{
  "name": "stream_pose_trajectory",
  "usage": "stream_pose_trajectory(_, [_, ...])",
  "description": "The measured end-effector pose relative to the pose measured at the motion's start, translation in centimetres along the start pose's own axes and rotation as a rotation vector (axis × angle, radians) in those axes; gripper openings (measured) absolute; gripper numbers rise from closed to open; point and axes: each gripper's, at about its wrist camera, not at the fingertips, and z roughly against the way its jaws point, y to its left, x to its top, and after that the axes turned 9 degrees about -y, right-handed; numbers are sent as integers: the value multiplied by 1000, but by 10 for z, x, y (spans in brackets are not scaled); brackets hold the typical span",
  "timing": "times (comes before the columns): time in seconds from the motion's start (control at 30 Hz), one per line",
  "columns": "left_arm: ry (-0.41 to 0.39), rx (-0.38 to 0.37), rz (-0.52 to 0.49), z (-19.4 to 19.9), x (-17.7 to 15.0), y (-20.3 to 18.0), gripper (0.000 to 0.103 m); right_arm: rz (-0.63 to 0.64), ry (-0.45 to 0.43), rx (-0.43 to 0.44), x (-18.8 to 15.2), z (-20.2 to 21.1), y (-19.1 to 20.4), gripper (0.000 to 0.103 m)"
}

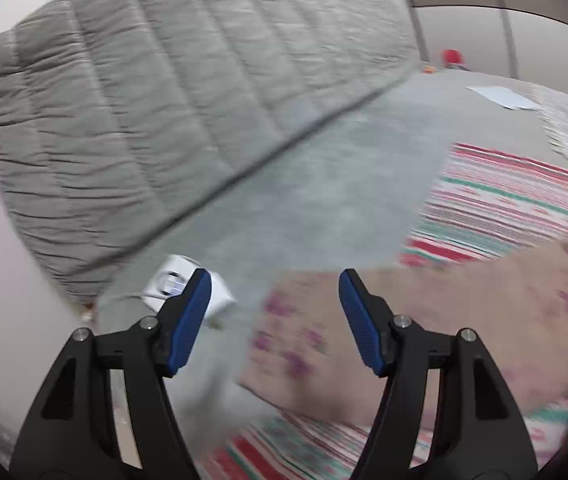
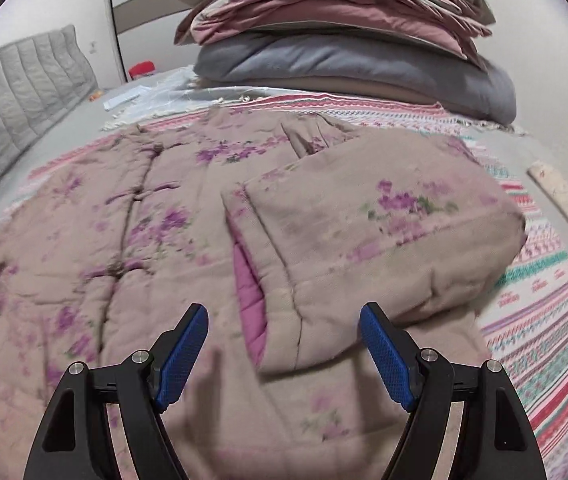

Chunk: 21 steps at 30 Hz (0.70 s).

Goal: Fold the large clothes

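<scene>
A beige quilted jacket with purple flowers (image 2: pixel 155 232) lies spread on the striped bedcover (image 2: pixel 544 320), front up, button line at the left. Its right sleeve (image 2: pixel 364 248) is folded across the body, pink lining showing at the cuff. My right gripper (image 2: pixel 284 316) is open and empty just above the sleeve's cuff end. My left gripper (image 1: pixel 273 284) is open and empty over the jacket's left edge (image 1: pixel 464 320), which shows blurred in the left wrist view.
A grey padded headboard (image 1: pixel 163 100) stands at the bed's left side. A white plug adapter with cord (image 1: pixel 187 284) lies on the grey sheet (image 1: pixel 324 200). A stack of folded bedding and pillows (image 2: pixel 344 32) sits at the far end. A red object (image 2: pixel 141 69) lies far back.
</scene>
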Motion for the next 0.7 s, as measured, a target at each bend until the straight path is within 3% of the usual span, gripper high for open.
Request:
stream_pose_trajectory(0.13, [69,-241,24,31,-4,-43,69,95,38,-7,4,-23,18,79])
stream_pose_trajectory(0.23, [112,-406,12,56,-6,-83,69,189,30,-89,6,-43,27,74])
stream_pose_trajectory(0.3, [120,-519,-38,80,-5,-120,69,218,26,-102,14,-49,17,18])
stream_pose_trajectory(0.4, [89,-654,-143,120,-3,-177,69,132,26,-26,35,-29,-14,13])
stream_pose_trajectory(0.47, [63,-722,-203,145,-4,-214,69,119,-46,-52,57,-1,-39,13])
stream_pose_trajectory(0.57, [32,-848,-290,188,-6,-280,69,87,-150,-127,95,44,-93,12])
stream_pose_trajectory(0.67, [5,-976,-336,229,-9,-351,68,61,-225,-285,136,81,-162,11])
stream_pose_trajectory(0.7, [-1,-995,-343,238,-11,-366,62,55,-240,-331,144,89,-178,11])
